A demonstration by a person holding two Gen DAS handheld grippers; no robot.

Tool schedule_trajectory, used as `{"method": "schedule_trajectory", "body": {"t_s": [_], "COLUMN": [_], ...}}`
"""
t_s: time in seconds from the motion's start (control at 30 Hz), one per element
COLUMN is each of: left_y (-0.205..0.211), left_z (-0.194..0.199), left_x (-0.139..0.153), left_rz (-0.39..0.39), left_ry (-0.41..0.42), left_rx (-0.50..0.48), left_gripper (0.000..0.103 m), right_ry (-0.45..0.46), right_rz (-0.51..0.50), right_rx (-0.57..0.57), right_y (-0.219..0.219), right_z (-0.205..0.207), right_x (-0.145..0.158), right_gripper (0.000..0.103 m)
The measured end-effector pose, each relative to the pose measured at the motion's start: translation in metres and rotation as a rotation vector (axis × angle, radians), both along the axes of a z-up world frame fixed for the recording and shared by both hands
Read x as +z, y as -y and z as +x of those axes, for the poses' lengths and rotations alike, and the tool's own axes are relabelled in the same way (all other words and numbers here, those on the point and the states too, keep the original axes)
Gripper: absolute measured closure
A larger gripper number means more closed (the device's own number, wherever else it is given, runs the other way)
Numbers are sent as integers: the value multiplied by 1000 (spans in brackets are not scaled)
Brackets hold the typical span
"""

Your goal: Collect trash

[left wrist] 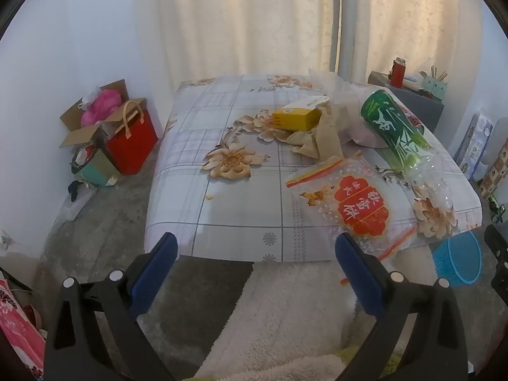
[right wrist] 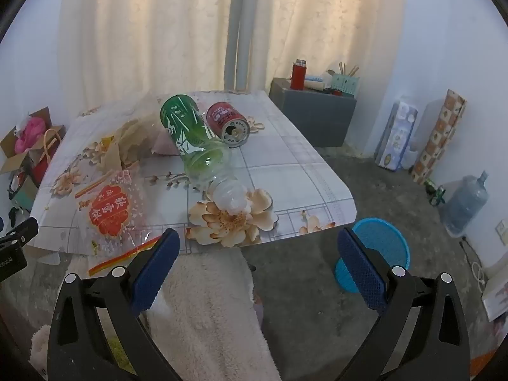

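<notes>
Hovering just off the near edge of the tabletop (right wrist: 285,158), both pairs of tongs stand wide open and hold nothing. The right tongs (right wrist: 258,262) face the bottle (right wrist: 197,139), which lies on its side in the middle of the tabletop's near half. Its long axis runs from the green-labelled base, farther in, down to the clear neck, which points at the near edge and rests on a printed flower. So the bottle lies almost end-on to the right tongs, a little to their left, and the neck is the part nearest them. A red can (right wrist: 229,122) lies just behind the bottle, apparently touching it or nearly so.

The left tongs (left wrist: 255,265) sit further toward the tabletop's left side; for them the bottle (left wrist: 393,127) is off to the right, past the snack bag (left wrist: 355,203) that overhangs the near edge. I judge the right hand better placed for the bottle, the left for the bag. A blue basket (right wrist: 381,241) stands on the floor by the near right corner, right beside the right tongs, probably the bin for all this.
</notes>
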State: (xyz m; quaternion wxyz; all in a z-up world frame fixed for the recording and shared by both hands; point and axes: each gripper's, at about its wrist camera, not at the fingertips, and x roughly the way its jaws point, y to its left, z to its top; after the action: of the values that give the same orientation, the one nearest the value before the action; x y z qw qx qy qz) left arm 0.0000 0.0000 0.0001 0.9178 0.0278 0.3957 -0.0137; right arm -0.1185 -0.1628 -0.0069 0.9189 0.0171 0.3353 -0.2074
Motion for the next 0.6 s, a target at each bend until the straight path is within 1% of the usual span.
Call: {"method": "schedule_trajectory", "body": {"t_s": [0.03, 0.27, 0.37, 0.6], "left_y": [0, 2, 4, 5], "left_z": [0, 3, -5, -5], "left_x": [0, 0, 3, 3], "left_rz": [1, 6, 6, 5], "left_ry": [-1, -10, 7, 6], "left_rx": [-1, -11, -24, -29], "left_gripper": [6, 6, 5, 6], "right_ry": [13, 14, 9, 7], "right_rz": [-5, 0, -7, -4], "right_rx": [-2, -6, -4, -5], "right_y": [0, -1, -1, 0], "right_z": [-1, -1, 2, 4], "right_x": [0, 1, -3, -1], "right_gripper": [8, 8, 8, 8]}}
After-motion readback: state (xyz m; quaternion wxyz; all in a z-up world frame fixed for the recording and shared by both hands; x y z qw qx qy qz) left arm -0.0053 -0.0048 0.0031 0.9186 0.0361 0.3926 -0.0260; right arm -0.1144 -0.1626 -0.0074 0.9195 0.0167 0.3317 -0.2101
